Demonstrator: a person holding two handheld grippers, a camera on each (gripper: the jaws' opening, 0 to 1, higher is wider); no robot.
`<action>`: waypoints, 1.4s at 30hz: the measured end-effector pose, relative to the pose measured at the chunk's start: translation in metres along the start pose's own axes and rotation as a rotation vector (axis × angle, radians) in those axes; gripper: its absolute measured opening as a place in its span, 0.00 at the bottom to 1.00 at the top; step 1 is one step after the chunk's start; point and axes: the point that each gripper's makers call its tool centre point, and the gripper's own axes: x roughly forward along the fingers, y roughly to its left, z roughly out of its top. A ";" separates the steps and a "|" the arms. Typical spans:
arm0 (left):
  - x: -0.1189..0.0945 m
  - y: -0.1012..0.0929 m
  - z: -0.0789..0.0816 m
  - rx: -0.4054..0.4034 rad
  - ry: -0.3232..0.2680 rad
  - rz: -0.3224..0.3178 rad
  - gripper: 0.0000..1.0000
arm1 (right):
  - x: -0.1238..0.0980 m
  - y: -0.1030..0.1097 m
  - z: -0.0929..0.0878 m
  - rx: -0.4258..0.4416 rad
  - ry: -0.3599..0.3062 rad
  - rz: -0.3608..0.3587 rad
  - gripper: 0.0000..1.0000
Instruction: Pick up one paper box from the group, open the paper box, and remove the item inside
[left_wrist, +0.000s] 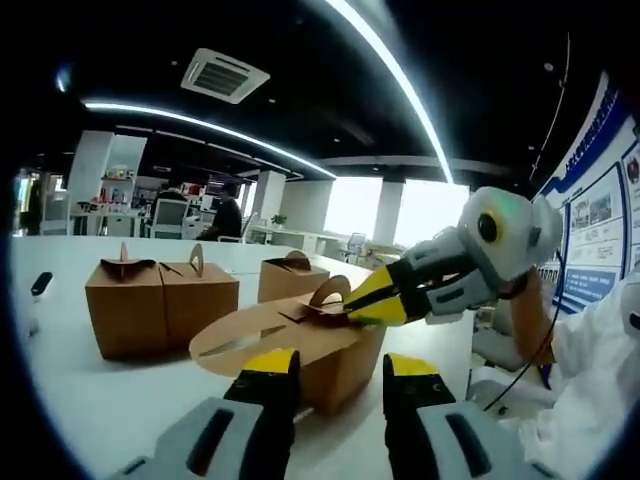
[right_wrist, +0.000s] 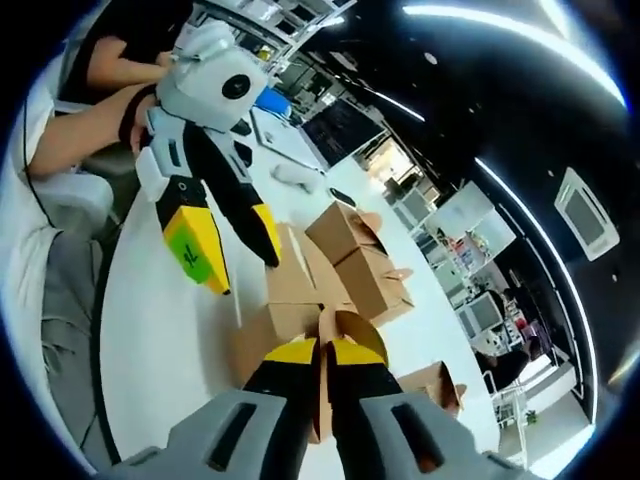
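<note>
The top flap (left_wrist: 300, 320) of the paper box (left_wrist: 335, 370) is being pinched by the right gripper (right_wrist: 322, 350) while the left gripper (left_wrist: 340, 365), jaws spread wide, is being held just before it.

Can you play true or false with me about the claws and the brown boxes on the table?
1. The right claw is pinching a flap of the near paper box. True.
2. The left claw is shut tight on the box. False: it is open, its fingers apart beside the box.
3. More brown boxes sit on the white table behind. True.
4. The near box is closed up. False: its flap is spread open.
</note>
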 end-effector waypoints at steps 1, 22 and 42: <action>0.000 0.000 0.000 0.001 -0.001 0.000 0.35 | -0.001 -0.001 0.000 0.009 -0.004 -0.002 0.05; 0.005 0.001 0.004 0.039 -0.006 0.025 0.34 | -0.031 -0.028 0.011 0.340 -0.227 -0.021 0.05; 0.009 -0.001 -0.002 0.024 0.008 0.019 0.33 | -0.058 -0.048 -0.016 0.750 -0.396 0.048 0.05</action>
